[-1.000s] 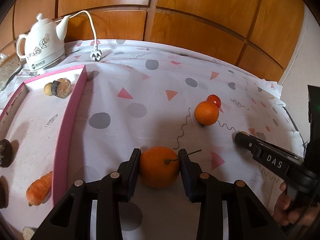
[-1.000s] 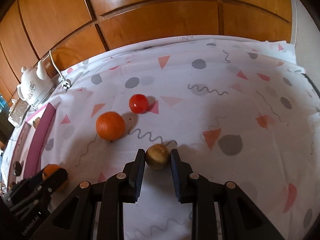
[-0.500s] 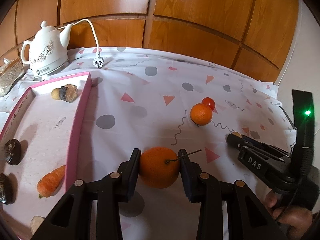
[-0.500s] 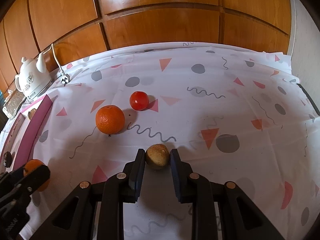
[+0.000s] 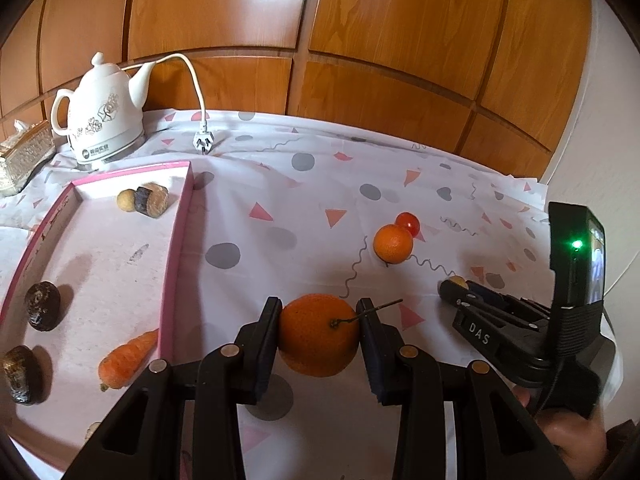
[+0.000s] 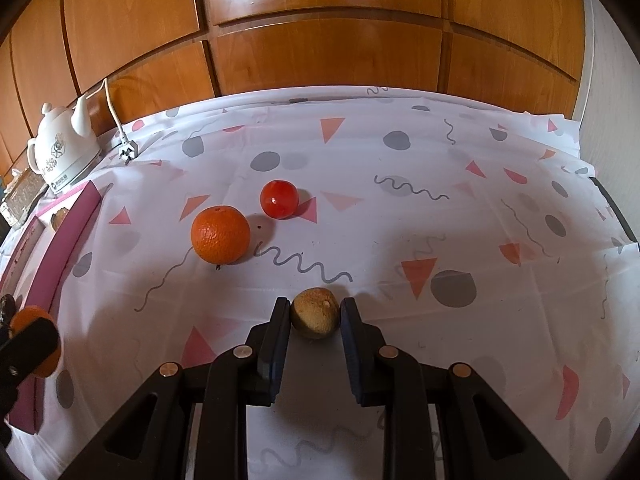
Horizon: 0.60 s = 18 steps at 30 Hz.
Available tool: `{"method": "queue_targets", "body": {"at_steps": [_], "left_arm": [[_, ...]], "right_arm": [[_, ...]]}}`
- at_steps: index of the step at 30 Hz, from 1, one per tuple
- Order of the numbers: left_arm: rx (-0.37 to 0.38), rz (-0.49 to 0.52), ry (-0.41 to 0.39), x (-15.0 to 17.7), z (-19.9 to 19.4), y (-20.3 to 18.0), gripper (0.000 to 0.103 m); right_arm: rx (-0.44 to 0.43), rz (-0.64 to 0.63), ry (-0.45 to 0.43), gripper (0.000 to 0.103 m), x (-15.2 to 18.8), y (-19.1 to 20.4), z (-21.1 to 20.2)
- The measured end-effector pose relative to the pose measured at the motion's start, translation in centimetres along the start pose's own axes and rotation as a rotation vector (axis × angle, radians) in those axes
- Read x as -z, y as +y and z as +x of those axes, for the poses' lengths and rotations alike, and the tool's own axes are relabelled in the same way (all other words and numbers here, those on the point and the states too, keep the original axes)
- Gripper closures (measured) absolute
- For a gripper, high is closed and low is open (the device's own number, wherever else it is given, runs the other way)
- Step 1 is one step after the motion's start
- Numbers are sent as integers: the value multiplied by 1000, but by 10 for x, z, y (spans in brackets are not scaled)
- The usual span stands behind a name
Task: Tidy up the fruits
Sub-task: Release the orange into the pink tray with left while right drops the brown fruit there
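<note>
Left gripper (image 5: 319, 330): clamped on stemmed round orange (image 5: 318, 336), raised higher above patterned cloth worktop (image 5: 280, 208) than earlier. Right gripper (image 6: 315, 320): pinching small brown-green round fruit (image 6: 315, 318), lifted too. Loose orange (image 6: 220, 234) at 11 o'clock from it, red tomato (image 6: 279, 199) beyond. Pink-rimmed tray (image 5: 176, 240) at 9 o'clock of left gripper; bare cloth toward 2 o'clock.

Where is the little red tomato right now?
In the right wrist view, the tomato sits on the spotted tablecloth, just behind and right of the loose orange, ahead of the right gripper.
</note>
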<state>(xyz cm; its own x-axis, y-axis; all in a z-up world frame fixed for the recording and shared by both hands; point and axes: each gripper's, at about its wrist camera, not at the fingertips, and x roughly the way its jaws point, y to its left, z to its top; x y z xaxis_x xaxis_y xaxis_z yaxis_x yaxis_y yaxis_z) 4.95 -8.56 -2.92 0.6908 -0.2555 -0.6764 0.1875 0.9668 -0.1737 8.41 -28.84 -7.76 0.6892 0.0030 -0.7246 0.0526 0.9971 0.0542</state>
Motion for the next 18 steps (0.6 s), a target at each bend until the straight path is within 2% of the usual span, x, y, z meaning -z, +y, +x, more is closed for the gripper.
{"method": "queue_targets", "body": {"at_steps": [8, 13, 18], "left_arm": [[0, -4, -21, -1, -11, 3, 65], [-9, -13, -30, -3, -17, 9, 65], [-24, -25, -44, -7, -24, 17, 65]], "right_arm": [[22, -18, -5, 78, 1, 4, -3], [-9, -47, -5, 78, 9, 17, -11], [-78, -76, 2, 78, 11, 36, -19]]}}
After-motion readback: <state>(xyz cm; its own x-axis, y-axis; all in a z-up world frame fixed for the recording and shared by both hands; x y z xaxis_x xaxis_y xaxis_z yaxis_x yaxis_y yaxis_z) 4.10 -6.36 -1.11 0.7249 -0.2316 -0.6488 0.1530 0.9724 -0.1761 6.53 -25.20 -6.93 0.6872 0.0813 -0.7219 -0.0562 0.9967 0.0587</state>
